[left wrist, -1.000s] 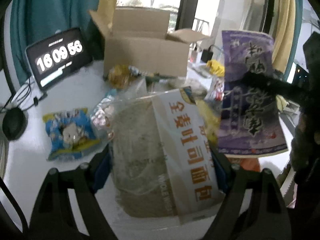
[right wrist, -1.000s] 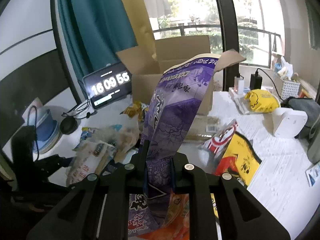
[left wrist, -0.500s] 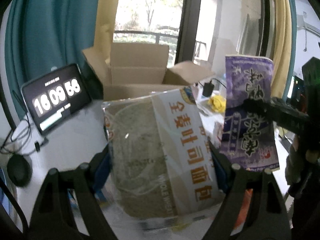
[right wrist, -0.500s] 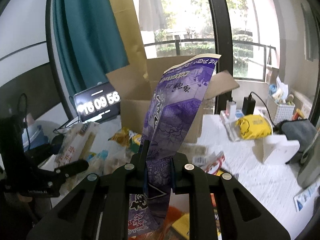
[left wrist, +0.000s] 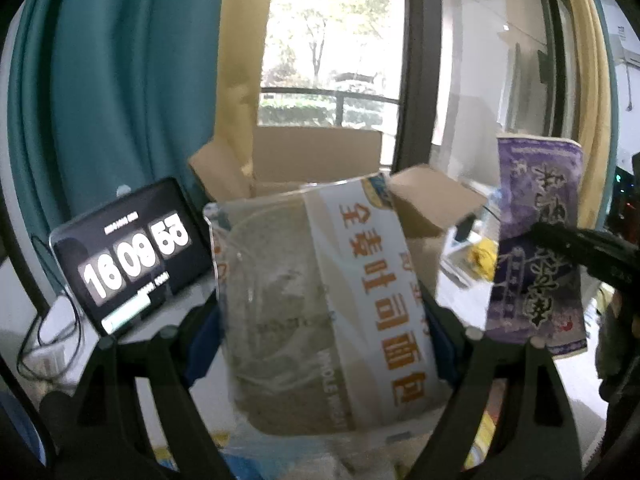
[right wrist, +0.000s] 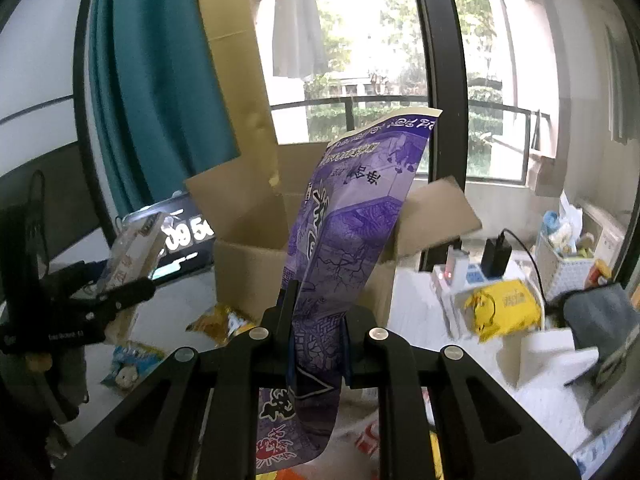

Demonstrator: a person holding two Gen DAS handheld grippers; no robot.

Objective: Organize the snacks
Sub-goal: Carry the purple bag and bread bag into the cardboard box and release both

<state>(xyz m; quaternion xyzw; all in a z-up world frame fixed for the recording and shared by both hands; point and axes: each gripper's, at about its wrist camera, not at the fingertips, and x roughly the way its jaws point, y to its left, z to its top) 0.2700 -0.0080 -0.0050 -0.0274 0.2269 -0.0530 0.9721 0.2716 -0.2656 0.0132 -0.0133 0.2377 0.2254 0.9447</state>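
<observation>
Bread and purple bag both lifted toward the box

Over the last second I have raised both loads off the bench: the cardboard box [left wrist: 316, 160] now sits level with and just beyond my left jaws, whereas a second ago I was looking down on loose packets. My left gripper [left wrist: 320, 332] has its jaws clamped on one bread bag [left wrist: 320, 304]; my right gripper [right wrist: 318, 328] has its jaws pinched on one purple snack bag [right wrist: 348, 248], which stands upright ahead of them, in front of the box mouth. I judge that both are ready to go in. Count: one box, two snacks held, and below my right jaws at least three loose packets, a blue packet [right wrist: 128, 364], a gold packet [right wrist: 224, 320] and a yellow packet [right wrist: 504, 308]; one clock tablet [left wrist: 132, 248] left of my left jaws
</observation>
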